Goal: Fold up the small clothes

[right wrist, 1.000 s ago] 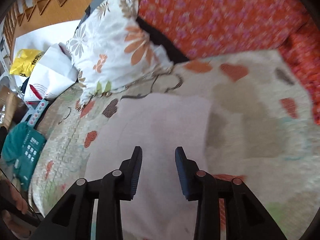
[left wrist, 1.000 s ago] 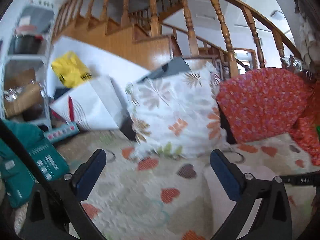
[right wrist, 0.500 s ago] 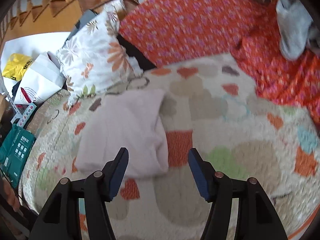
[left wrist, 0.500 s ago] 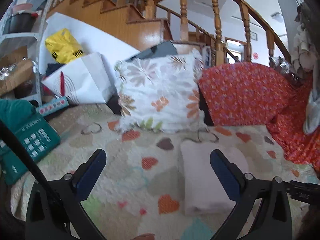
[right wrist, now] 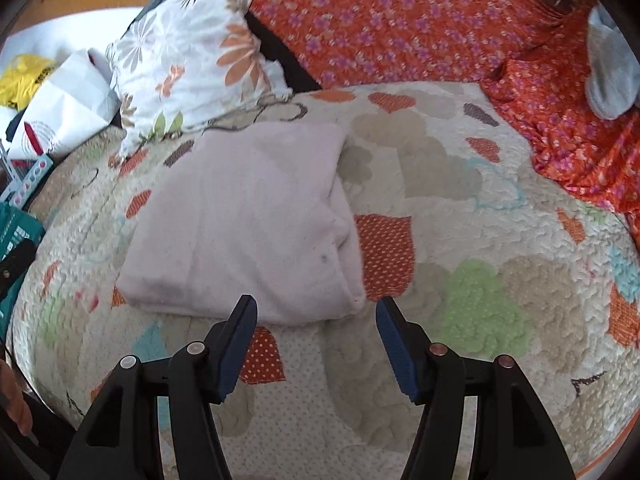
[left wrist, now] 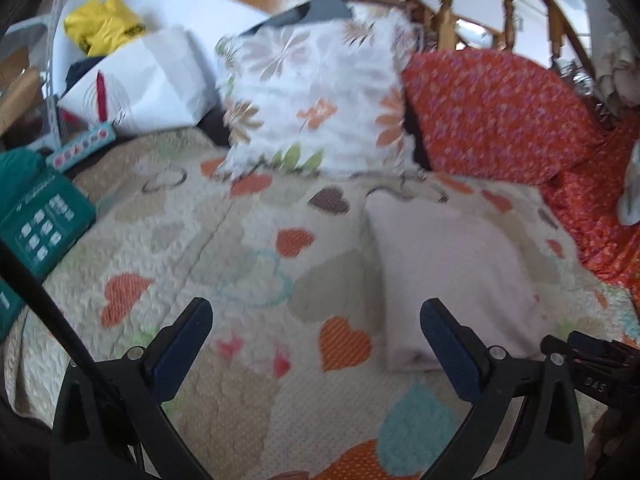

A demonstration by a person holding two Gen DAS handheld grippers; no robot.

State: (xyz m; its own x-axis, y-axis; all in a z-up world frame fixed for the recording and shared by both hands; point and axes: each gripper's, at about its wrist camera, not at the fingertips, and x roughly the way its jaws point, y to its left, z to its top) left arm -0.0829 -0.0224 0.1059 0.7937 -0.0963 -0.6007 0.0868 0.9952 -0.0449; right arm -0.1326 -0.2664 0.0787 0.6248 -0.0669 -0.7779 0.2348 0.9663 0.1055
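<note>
Garment: a folded pale pink fleece cloth [right wrist: 244,216] lies flat on the heart-patterned quilted bed cover [right wrist: 460,240], toward the pillow end of the bed.
Right claw [right wrist: 316,336]: spread wide, nothing between its pads, hanging just short of the cloth's near edge.
Left claw [left wrist: 316,344]: spread wide, empty; the cloth [left wrist: 448,272] lies ahead, past its right finger.
Pillow: a white flower-print cushion [right wrist: 192,52] leans beyond the cloth.

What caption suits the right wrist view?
Open right gripper hovering just short of a folded pale pink fleece garment on a heart-patterned quilt.
</note>
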